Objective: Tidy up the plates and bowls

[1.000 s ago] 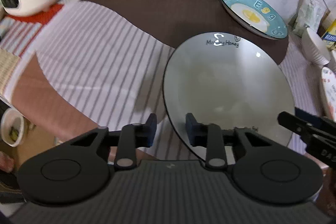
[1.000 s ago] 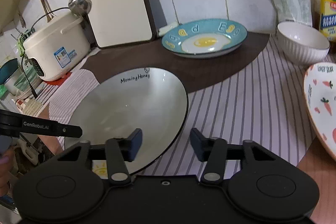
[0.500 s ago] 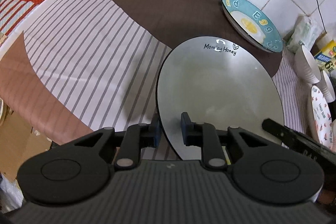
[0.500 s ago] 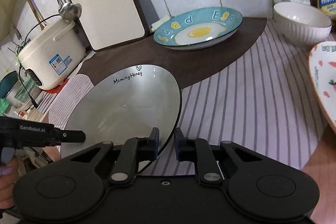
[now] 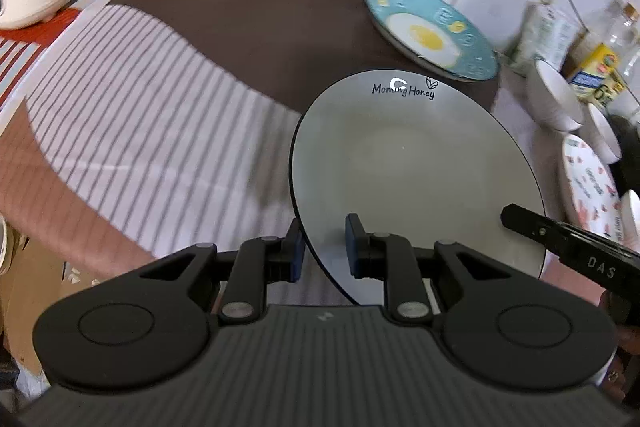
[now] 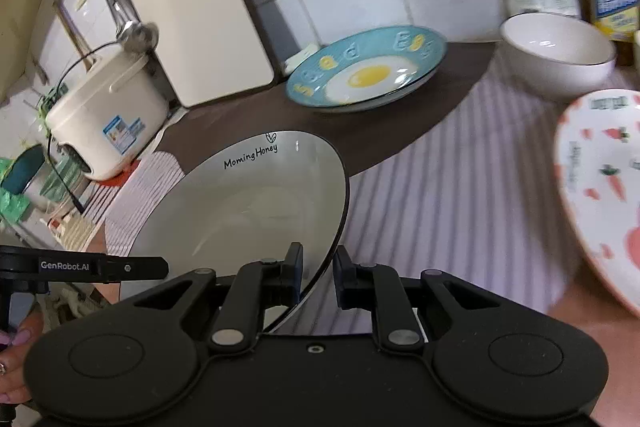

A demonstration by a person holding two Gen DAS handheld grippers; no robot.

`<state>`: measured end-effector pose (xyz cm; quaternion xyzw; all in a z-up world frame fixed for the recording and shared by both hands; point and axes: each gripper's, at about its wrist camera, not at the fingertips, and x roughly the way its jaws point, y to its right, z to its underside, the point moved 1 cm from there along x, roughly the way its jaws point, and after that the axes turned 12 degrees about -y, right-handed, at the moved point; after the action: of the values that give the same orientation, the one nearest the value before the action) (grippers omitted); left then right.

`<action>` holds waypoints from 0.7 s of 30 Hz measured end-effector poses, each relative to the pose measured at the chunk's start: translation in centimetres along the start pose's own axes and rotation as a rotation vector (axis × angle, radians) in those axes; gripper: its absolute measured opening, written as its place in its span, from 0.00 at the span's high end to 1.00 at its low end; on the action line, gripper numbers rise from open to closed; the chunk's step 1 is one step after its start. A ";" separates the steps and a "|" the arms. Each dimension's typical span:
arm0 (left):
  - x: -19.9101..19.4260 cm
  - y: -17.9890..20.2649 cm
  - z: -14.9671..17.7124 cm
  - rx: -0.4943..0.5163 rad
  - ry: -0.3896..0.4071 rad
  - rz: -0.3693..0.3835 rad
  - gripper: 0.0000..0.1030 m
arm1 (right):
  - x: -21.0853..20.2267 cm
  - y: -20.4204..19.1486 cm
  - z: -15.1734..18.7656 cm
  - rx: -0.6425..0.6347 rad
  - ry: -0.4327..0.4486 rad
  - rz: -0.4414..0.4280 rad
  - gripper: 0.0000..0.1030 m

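I hold the grey plate [image 5: 416, 163] over the table [image 5: 132, 131], lettering far; left gripper [image 5: 323, 247] and right gripper [image 6: 318, 277] clamp opposite near rims. Only the right view shows the ladle [image 6: 134, 31].

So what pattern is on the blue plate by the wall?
A fried egg with yellow-and-blue lettering on the blue plate; clearest in the right wrist view.

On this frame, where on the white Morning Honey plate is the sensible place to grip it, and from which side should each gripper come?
Grip the thin rim on the near edge, opposite the lettering. The Morning Honey plate is wide and shallow, so only its rim fits between the fingers. That is what shows here: the left gripper clamps the near-left rim and the right gripper the near-right rim, each coming in from the person's side, angled down.
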<state>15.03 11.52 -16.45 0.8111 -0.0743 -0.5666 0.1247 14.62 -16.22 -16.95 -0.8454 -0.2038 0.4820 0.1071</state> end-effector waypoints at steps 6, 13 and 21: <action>0.0 3.6 -1.0 0.067 -0.013 0.045 0.82 | -2.9 2.1 0.3 0.048 0.045 0.043 0.80; 1.9 6.0 -2.3 0.106 -0.033 0.062 0.81 | -3.1 4.4 -0.4 0.066 0.045 0.093 0.80; 4.1 7.0 -4.0 0.126 -0.056 0.025 0.82 | -1.0 5.6 -1.3 0.059 0.018 0.122 0.80</action>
<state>20.35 4.26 -16.79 0.8003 -0.1234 -0.5815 0.0785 16.63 -21.68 -17.62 -0.8570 -0.1366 0.4859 0.1042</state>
